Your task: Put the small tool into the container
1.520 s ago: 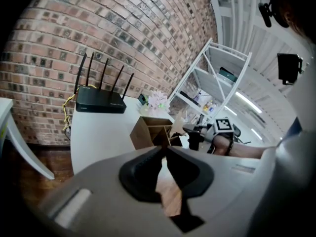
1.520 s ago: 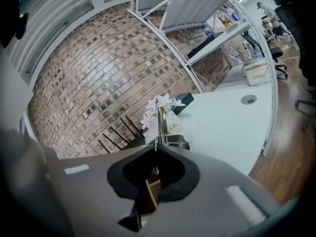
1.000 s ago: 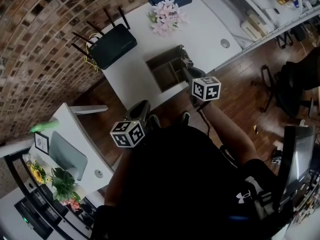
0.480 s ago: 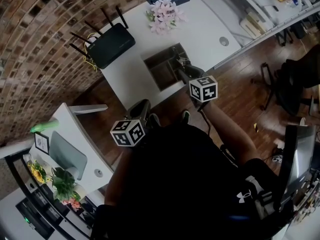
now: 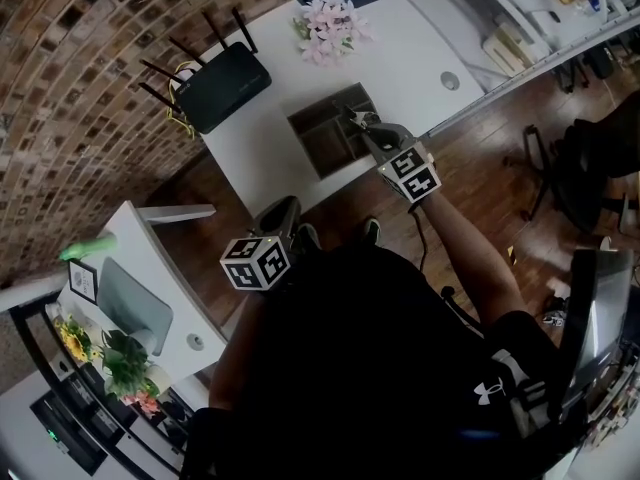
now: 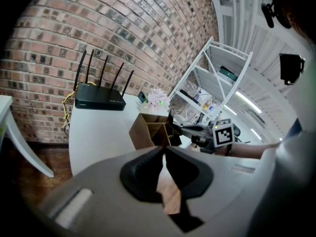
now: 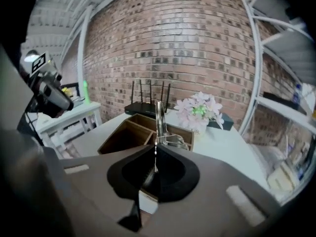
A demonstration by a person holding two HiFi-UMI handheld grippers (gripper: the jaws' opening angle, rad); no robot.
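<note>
**Right claw rolls over the container, tool pinched**

Rolling about its own axis, the right claw [image 5: 362,126] has turned since a second ago: its marker cube [image 5: 408,173] now shows a different face to the head view. Its jaws have just been closing and are clenched on the small tool [image 7: 159,116], pinched at its lower end right at their tips.

From there the small tool stands up and away from the right claw, over the container [image 5: 318,140] on the white tabletop [image 5: 420,53], held in the air and lying in no compartment. It is a slim, bright strip of metal with a thin wire loop curving off beside its base.

Only the right gripper view shows that pinch and the loop. In the head view the tool is a mere glint past the claw, though that view alone shows the open wooden container from above, between a black router [image 5: 225,83] and pink flowers [image 5: 330,23].

Held back near the person's body, the left claw [image 6: 165,149] has just been closing too. Its tips are all but together with nothing between them, and its view catches the tool side-on as a dark spike above the container's rim.
</note>
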